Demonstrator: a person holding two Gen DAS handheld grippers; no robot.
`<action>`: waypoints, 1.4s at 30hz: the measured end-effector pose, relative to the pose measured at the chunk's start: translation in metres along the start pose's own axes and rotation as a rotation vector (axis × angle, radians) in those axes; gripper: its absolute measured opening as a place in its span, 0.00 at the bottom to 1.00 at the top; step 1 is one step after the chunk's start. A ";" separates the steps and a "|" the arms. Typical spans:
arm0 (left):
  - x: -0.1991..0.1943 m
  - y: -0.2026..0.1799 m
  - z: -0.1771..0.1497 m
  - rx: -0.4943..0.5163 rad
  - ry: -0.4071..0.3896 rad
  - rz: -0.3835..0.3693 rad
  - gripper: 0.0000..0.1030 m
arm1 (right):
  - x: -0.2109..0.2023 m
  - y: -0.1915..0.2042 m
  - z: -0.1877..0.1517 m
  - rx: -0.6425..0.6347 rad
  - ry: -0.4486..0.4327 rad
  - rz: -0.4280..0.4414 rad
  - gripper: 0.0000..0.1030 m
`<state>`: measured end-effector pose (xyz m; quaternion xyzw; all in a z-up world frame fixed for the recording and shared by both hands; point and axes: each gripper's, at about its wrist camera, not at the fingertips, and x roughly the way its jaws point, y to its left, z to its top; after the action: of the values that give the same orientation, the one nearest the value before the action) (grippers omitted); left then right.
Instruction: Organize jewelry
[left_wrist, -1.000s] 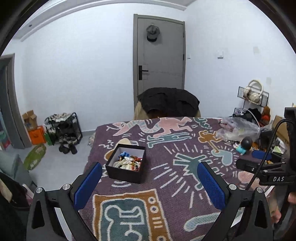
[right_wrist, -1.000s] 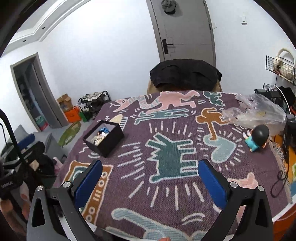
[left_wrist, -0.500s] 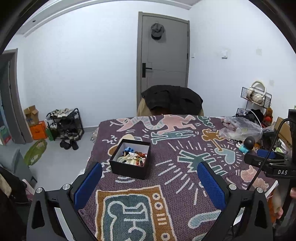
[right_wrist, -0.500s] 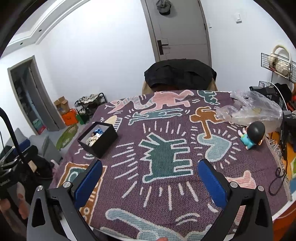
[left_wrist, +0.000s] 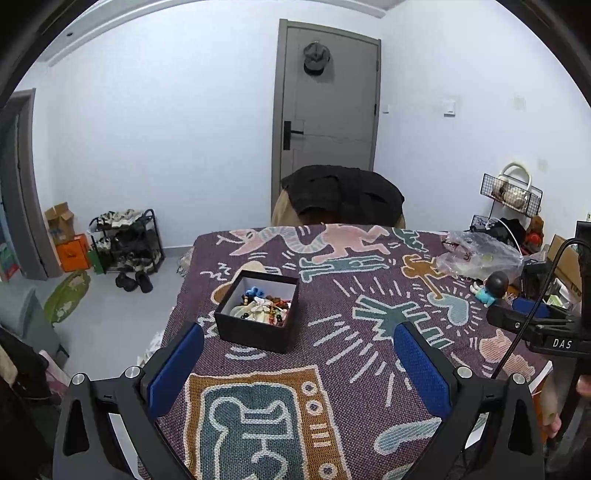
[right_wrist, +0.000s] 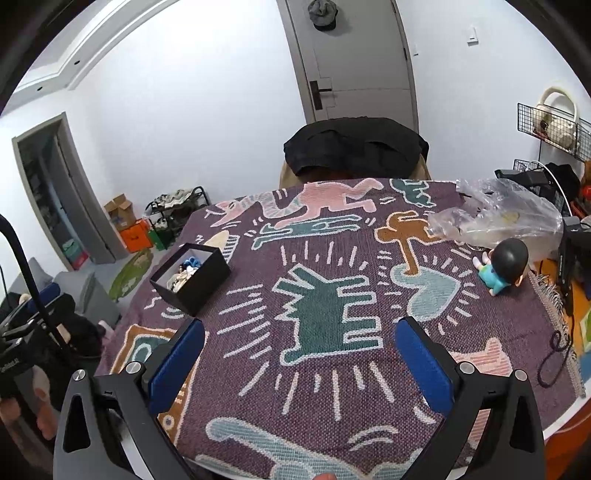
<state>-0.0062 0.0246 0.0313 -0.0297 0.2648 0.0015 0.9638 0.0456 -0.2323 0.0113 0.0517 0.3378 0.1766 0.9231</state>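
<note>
I see a table covered by a purple patterned cloth (right_wrist: 332, 258), the largest thing in both views. Behind it stands a chair draped with a black jacket (left_wrist: 343, 194). My left gripper (left_wrist: 295, 363) hangs over the near edge with its jaws spread wide and nothing between them; my right gripper (right_wrist: 299, 356) is the same, wide apart and empty. The black box (left_wrist: 255, 314) sits on the cloth's left part, just ahead of my left fingers. Only the left view looks down into it: beads and a pale pouch of jewelry (left_wrist: 260, 304). From the right view I mostly see its side wall, but the clear plastic bag (right_wrist: 498, 218) and small doll (right_wrist: 502, 266) show plainly there.
</note>
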 end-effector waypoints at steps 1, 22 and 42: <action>0.001 -0.001 0.000 0.002 0.003 -0.001 1.00 | 0.001 -0.001 -0.001 0.002 0.002 0.002 1.00; 0.003 -0.005 -0.004 0.022 0.016 -0.012 1.00 | 0.007 -0.002 -0.003 0.009 0.010 0.007 1.00; 0.007 -0.008 -0.006 0.021 0.027 -0.024 1.00 | 0.009 -0.003 -0.005 0.011 0.013 0.002 1.00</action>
<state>-0.0031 0.0161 0.0229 -0.0228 0.2773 -0.0131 0.9604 0.0500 -0.2318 0.0014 0.0558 0.3445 0.1760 0.9205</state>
